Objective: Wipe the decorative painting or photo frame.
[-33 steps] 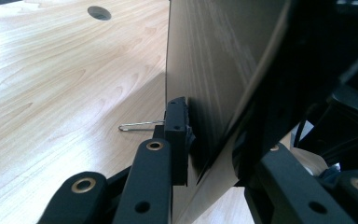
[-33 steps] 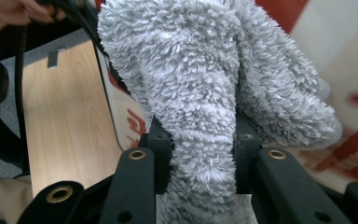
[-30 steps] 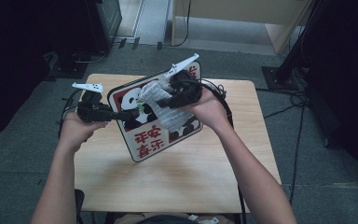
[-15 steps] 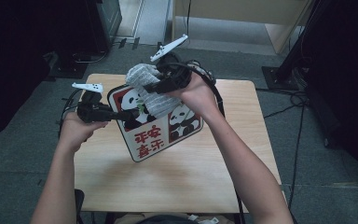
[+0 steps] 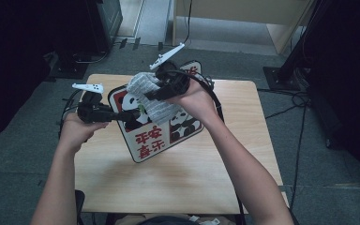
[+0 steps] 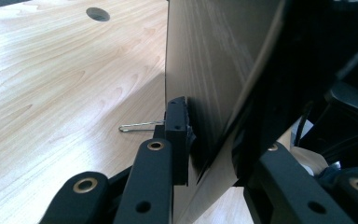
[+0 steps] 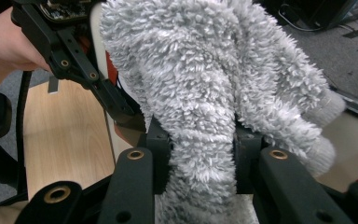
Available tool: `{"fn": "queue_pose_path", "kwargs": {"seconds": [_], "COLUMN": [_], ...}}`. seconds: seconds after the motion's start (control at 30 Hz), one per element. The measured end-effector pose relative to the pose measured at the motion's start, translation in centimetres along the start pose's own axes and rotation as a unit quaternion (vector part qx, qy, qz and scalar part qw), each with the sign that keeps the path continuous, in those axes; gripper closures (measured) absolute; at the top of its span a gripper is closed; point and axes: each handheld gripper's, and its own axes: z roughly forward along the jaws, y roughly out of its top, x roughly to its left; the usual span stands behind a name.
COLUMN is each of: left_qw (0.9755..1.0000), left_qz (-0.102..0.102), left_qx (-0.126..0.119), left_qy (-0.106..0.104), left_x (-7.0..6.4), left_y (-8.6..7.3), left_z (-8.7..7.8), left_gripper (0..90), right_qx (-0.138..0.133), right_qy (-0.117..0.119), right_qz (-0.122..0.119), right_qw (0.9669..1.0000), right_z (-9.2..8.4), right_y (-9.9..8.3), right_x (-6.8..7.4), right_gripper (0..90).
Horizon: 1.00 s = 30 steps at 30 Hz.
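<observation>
The grey cloth [image 5: 152, 101] hides part of the panda board [image 5: 161, 138]

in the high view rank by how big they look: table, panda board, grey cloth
1. table
2. panda board
3. grey cloth, though it is held up nearer the camera, so it looks bigger than it is.

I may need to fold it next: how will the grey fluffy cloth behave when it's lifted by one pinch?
Probably floppy: the cloth droops over the panda board below the right gripper. Likely light, since one pinch of bunched pile holds it up. The deep pile looks grippy rather than slippery.
</observation>
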Motion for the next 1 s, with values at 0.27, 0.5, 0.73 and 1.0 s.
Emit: {"fn": "queue_pose_path", "kwargs": {"seconds": [0.27,0.5,0.73,1.0], "left_qw": [1.0,1.0,1.0,1.0], "left_qz": [0.001,0.002,0.003,0.004], "left_qx": [0.001,0.0,0.0,0.0], "left_qy": [-0.003,-0.002,-0.003,-0.002], "left_x": [0.1,0.0,0.0,0.0], "left_y": [0.0,0.0,0.0,0.0], "left_z": [0.0,0.0,0.0,0.0], "left_gripper": [77.2,77.2,77.3,77.3], "right_qx": [0.003,0.01,0.013,0.016], "right_qy": [0.004,0.012,0.015,0.023], "right_qz": [0.002,0.006,0.01,0.013], "right_qw": [1.0,0.9999,0.9998,0.9995], "right_z": [0.4,0.8,1.3,1.9], "right_y": [-0.4,-1.2,-1.9,-2.9], "right_x": [0.1,-0.1,-0.1,-0.2], "right_gripper": [68.4,68.3,68.2,68.1]}}
